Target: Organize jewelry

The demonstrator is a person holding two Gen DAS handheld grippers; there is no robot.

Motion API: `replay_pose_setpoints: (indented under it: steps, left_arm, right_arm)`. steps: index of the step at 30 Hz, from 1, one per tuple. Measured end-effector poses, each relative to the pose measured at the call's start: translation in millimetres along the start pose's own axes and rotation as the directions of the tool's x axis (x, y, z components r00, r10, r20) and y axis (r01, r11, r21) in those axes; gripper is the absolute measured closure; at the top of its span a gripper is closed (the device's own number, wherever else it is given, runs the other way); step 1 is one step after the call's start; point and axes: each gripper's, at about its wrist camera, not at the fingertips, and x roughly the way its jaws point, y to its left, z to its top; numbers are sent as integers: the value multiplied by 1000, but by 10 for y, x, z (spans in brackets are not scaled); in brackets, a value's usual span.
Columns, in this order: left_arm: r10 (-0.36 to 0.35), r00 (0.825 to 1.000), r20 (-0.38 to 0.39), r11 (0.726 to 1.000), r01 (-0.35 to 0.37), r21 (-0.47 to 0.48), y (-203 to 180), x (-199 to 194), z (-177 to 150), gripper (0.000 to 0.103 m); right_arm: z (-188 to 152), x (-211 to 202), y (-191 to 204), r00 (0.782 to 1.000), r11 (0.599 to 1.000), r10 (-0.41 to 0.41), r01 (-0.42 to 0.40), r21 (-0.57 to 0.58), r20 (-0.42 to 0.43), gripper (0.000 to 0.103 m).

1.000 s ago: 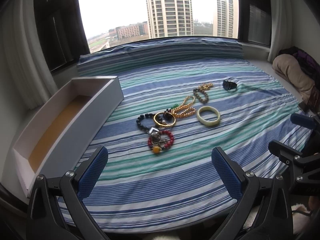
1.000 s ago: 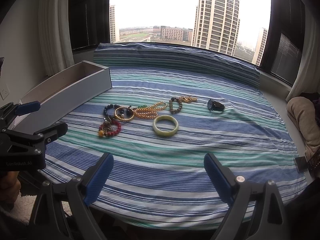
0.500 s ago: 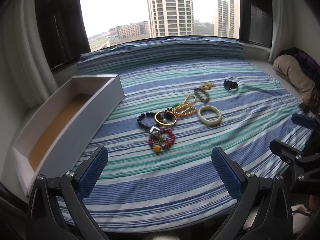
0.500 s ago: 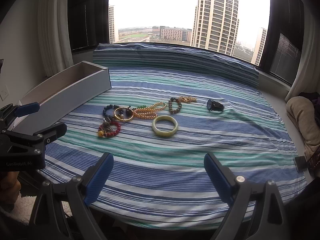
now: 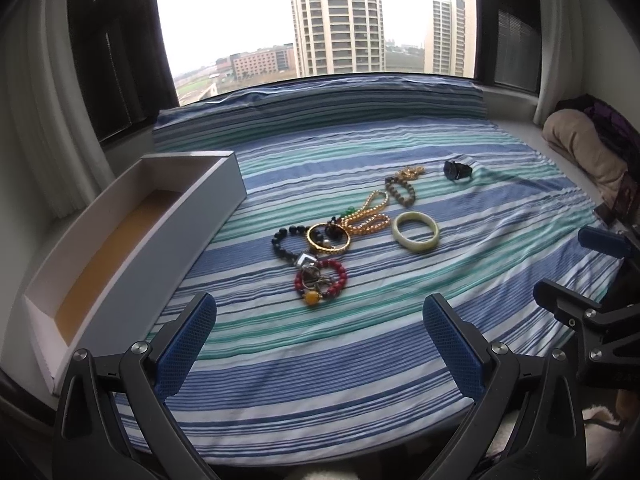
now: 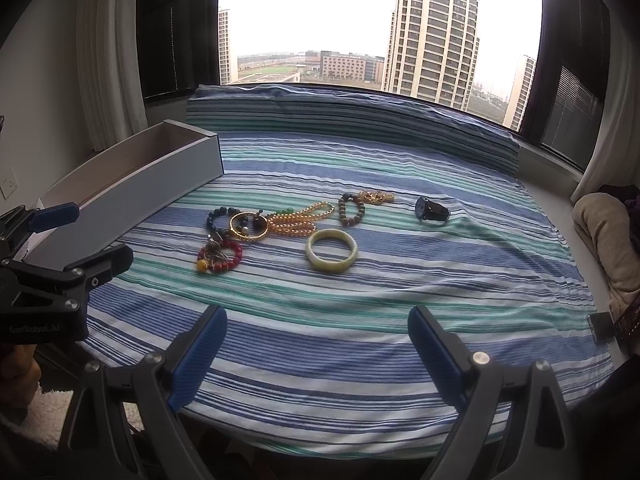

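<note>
Nothing moved: both tongs [image 5: 320, 340] [image 6: 318, 342] gape, jewelry [image 5: 320, 240] untouched.

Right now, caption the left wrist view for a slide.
Open left hand-held gripper faces bracelets, a jade bangle and a watch on striped bedding, beside an empty box.

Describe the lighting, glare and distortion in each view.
Left wrist view: overexposed window backlights the scene; fisheye bends the striped blue-green bedspread. Right wrist view: same blown-out sky, dark curtains; the pale green jade bangle stays sharp, softly shadowed.
</note>
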Motion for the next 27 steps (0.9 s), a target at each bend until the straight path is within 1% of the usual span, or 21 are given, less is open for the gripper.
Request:
replay_pose_setpoints:
  steps: [9, 15, 23, 27]
  left_arm:
    - [2, 1000, 3, 1000, -2, -5, 21, -9, -7, 0]
    - [12, 1000, -6, 997, -13, -71, 197, -11, -7, 0]
    - [-24, 999, -45, 994, 19, -109, 292, 93, -26, 0]
    - [-30, 998, -49, 993, 24, -115, 304, 108, -27, 0]
  right_arm:
    - [-18, -3, 16, 1000, 1000, 2, -2, 0, -1, 9]
    - [-50, -21, -5, 1000, 1000, 3, -3, 16, 5, 9]
    - [-63, 24, 2, 1000, 1000, 9, -9, 11, -7, 9]
    - [-61, 53, -11, 1000, 1000, 13, -13, 19, -15, 9]
